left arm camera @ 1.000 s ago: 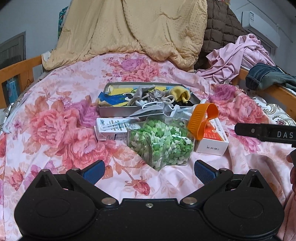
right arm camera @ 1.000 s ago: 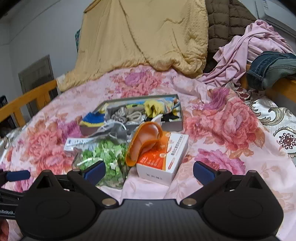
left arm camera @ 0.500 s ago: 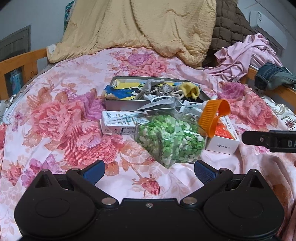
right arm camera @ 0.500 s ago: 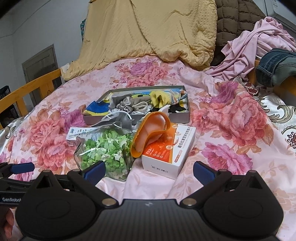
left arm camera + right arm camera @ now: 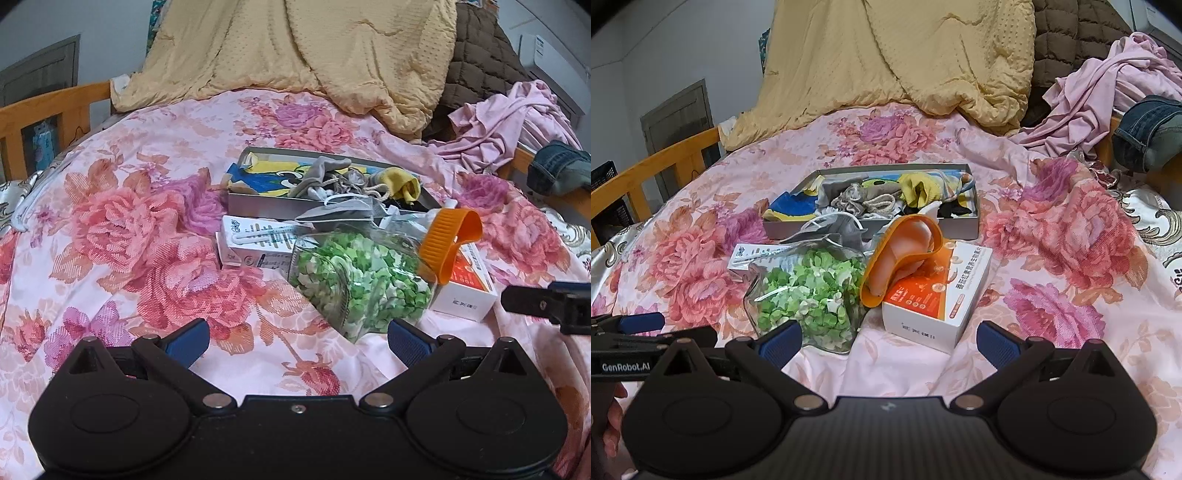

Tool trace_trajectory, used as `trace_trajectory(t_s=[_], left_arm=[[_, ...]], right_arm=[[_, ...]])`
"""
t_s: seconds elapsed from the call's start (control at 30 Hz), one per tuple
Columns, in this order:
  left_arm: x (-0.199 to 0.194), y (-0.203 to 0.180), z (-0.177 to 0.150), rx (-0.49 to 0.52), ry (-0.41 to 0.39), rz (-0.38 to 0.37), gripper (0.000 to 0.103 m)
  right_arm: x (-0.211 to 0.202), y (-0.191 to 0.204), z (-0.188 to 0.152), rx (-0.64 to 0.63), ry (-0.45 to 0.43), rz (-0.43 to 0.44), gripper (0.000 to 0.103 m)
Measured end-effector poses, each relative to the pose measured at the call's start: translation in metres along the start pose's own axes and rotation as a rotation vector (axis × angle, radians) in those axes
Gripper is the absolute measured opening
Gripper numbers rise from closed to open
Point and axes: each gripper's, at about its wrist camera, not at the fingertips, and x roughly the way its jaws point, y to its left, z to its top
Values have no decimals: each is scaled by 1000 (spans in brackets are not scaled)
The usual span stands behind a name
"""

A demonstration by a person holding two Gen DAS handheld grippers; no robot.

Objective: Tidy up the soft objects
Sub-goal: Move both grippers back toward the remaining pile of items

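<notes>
Both grippers have pulled back and slightly leftward over the past second, so the pile on the bed now sits farther right in the left wrist view. Left gripper [image 5: 297, 338] hovers over the floral bedspread [image 5: 122, 236], jaws spread and holding nothing. Ahead of it, from left to right, lie a white carton [image 5: 255, 243], a clear bag of green pieces [image 5: 360, 280] and an orange cup [image 5: 448, 240] leaning on an orange-and-white box [image 5: 467, 291]. Behind these sits a gray tray [image 5: 266, 205] holding the soft items: blue-and-yellow fabric [image 5: 266, 177], gray drawstring pouches [image 5: 332, 177] and a yellow sock [image 5: 400, 182]. Right gripper [image 5: 888, 339] hangs before the box, jaws also spread and empty. At far right, pink clothes [image 5: 1108, 88] and jeans [image 5: 1148, 129] are heaped by the bed rail.
</notes>
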Motion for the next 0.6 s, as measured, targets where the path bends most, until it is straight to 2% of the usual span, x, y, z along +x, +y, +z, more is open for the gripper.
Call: trace_trajectory(t_s=[0.37, 0.6], left_arm=[[10, 1, 4, -27, 12, 21, 102], [19, -5, 18, -32, 4, 29, 102]], right_arm=[[3, 0, 1, -6, -7, -2, 103], [6, 1, 11, -52, -104, -25, 103]])
